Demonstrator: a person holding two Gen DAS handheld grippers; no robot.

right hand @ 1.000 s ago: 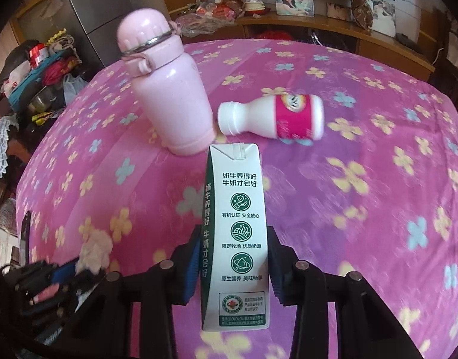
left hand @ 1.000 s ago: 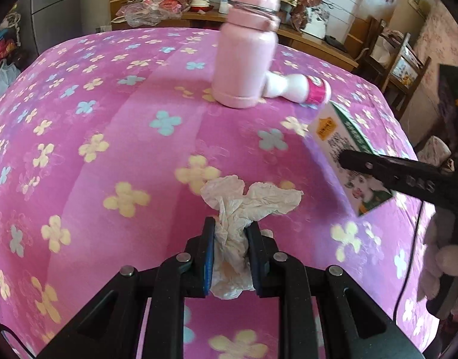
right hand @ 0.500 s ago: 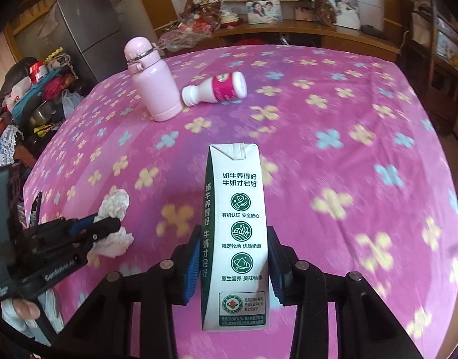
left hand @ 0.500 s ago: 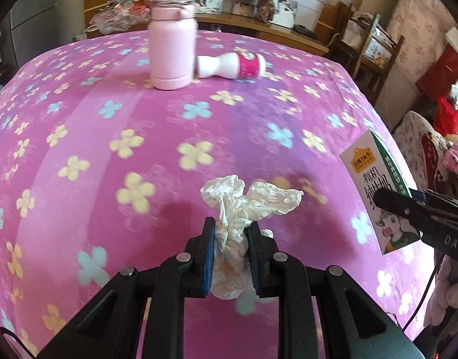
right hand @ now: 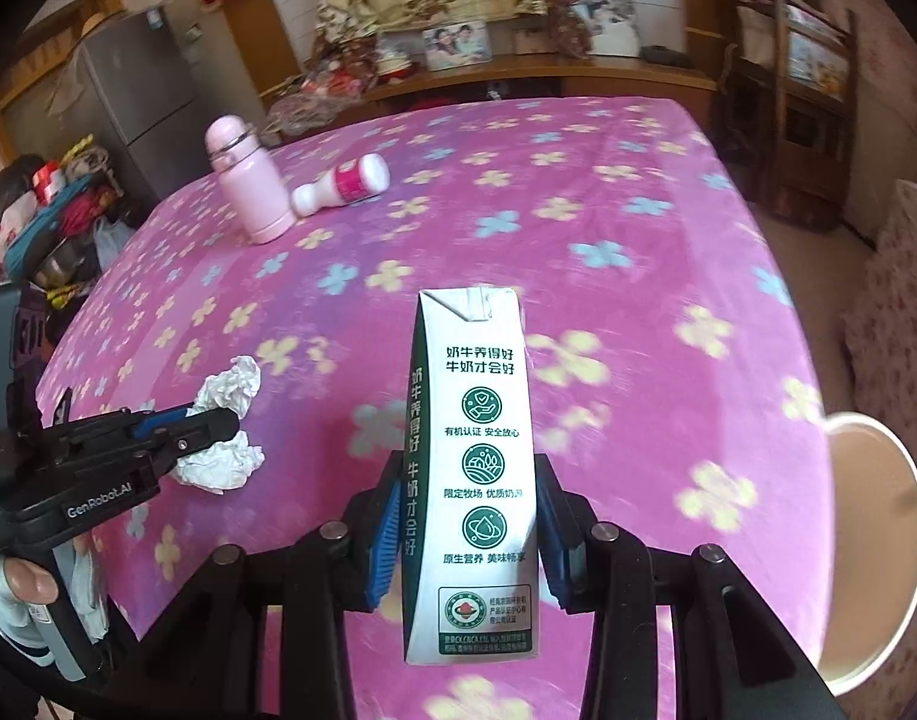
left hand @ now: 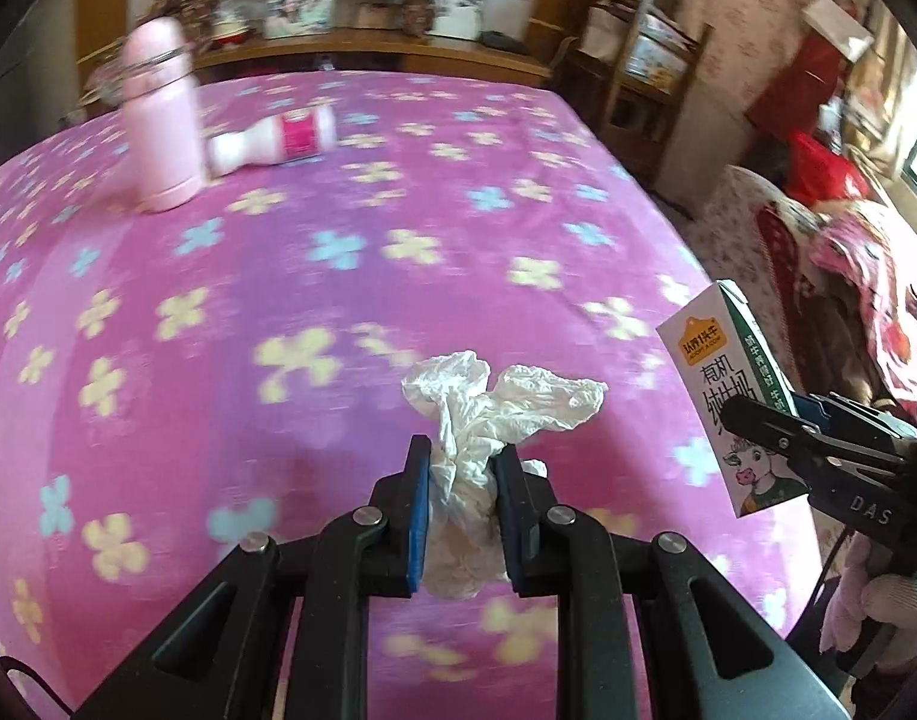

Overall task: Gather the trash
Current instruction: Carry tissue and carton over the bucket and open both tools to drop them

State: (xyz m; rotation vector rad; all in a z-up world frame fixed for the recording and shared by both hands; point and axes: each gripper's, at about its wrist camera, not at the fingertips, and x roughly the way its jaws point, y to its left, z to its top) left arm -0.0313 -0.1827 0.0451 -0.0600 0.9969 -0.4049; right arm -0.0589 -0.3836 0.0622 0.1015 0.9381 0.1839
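Table (left hand: pixel 458 228): pink flowered cloth; it has slid back in both your views within the last second, so you are carrying your load toward its near right edge
Bin (right hand: pixel 878 552): white rim now in sight just off that edge; judged the drop point
Flask (right hand: pixel 248 192): upright at the far side, now well apart from you
Bottle (right hand: pixel 344 183): lying beside the flask; trash not yet collected
Carton (right hand: pixel 470 480): upright in your right gripper (right hand: pixel 464 531), pads clamped on both sides
Tissue (left hand: pixel 488 414): crumpled, pinched in your left gripper (left hand: pixel 461 480), jaws narrow
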